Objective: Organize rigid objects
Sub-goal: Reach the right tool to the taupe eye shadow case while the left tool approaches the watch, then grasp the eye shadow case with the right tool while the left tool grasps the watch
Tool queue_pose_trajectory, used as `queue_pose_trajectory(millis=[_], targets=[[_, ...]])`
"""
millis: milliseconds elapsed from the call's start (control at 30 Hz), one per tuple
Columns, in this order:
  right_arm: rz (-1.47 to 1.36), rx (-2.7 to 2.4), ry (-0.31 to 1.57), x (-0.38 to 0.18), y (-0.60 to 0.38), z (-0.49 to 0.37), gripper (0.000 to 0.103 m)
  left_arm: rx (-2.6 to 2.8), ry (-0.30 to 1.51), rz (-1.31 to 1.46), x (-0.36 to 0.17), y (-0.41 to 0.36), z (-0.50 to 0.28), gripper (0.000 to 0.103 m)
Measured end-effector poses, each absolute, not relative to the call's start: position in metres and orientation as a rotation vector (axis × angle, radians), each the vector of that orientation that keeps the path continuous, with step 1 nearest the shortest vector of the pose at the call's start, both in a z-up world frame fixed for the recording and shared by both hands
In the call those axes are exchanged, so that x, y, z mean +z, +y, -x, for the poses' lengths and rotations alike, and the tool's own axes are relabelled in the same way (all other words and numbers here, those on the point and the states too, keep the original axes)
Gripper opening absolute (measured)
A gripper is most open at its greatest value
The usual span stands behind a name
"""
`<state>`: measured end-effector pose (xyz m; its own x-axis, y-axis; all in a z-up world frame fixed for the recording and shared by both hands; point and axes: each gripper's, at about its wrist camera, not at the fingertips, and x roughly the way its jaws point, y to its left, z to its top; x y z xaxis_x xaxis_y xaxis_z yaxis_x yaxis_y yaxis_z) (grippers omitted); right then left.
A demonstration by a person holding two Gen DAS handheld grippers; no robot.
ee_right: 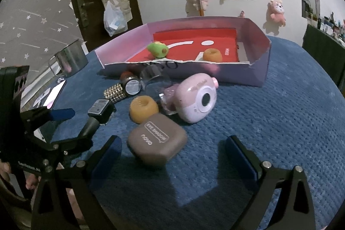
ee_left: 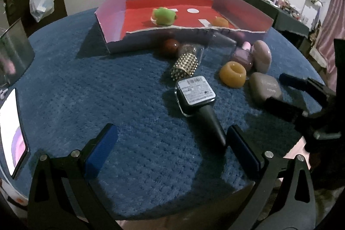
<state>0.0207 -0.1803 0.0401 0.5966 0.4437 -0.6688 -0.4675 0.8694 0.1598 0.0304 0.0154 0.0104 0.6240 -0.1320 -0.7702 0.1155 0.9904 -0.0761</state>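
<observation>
Blue carpet carried the clutter, bunched against the box (ee_right: 256, 77) for short transfers. My right gripper (ee_right: 170, 156) gaped at the compact (ee_right: 157, 140); left gripper (ee_left: 170, 148) released, beside the brush (ee_left: 198, 100).

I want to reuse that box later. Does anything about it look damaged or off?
Yes. The box's front wall has a ragged, torn top edge and stands lower than the other walls. Inside lie only the green toy and an orange ring.
</observation>
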Motion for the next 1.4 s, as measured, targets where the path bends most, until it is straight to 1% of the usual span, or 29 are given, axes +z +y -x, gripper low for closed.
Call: queue_pose_trajectory(millis=[167, 300, 333, 367, 400, 433, 467, 500, 533, 567, 667, 833, 967, 1167, 1400], targets=[[0.100, 0.510, 0.746, 0.036, -0.169, -0.019, 0.100, -0.164, 0.877, 0.039, 0.011, 0.009, -0.038, 0.103], [0.144, 0.473, 0.725, 0.034, -0.166, -0.017, 0.093, -0.156, 0.867, 0.054, 0.010, 0.006, -0.048, 0.102], [0.151, 0.470, 0.721, 0.033, -0.165, -0.017, 0.091, -0.150, 0.862, 0.060, 0.011, 0.005, -0.050, 0.099], [0.159, 0.468, 0.717, 0.033, -0.164, -0.016, 0.089, -0.142, 0.858, 0.063, 0.011, 0.004, -0.052, 0.094], [0.167, 0.466, 0.711, 0.032, -0.162, -0.015, 0.085, -0.132, 0.857, 0.061, 0.011, 0.003, -0.053, 0.092], [0.175, 0.465, 0.705, 0.033, -0.160, -0.015, 0.079, -0.118, 0.851, 0.049, 0.011, 0.001, -0.054, 0.086], [0.183, 0.471, 0.702, 0.032, -0.158, -0.014, 0.076, -0.108, 0.846, 0.034, 0.011, -0.002, -0.053, 0.080], [0.190, 0.472, 0.697, 0.033, -0.156, -0.012, 0.072, -0.101, 0.840, 0.020, 0.011, -0.005, -0.053, 0.076], [0.196, 0.478, 0.692, 0.033, -0.155, -0.011, 0.064, -0.103, 0.837, 0.011, 0.011, -0.008, -0.052, 0.070], [0.198, 0.490, 0.691, 0.034, -0.153, -0.010, 0.061, -0.098, 0.831, 0.004, 0.011, -0.009, -0.052, 0.063], [0.205, 0.484, 0.693, 0.034, -0.151, -0.010, 0.061, -0.116, 0.825, 0.009, 0.013, -0.010, -0.051, 0.043], [0.184, 0.492, 0.708, 0.037, -0.153, -0.010, 0.061, -0.144, 0.820, 0.040, 0.015, -0.004, -0.050, 0.039], [0.129, 0.530, 0.719, 0.045, -0.158, -0.010, 0.061, -0.165, 0.816, 0.058, 0.019, 0.001, -0.047, 0.038], [0.053, 0.578, 0.708, 0.063, -0.164, -0.011, 0.061, -0.171, 0.763, 0.060, 0.034, 0.005, -0.041, 0.038], [0.017, 0.600, 0.706, 0.077, -0.166, -0.021, 0.061, -0.186, 0.754, 0.067, 0.045, 0.009, -0.047, 0.037]])
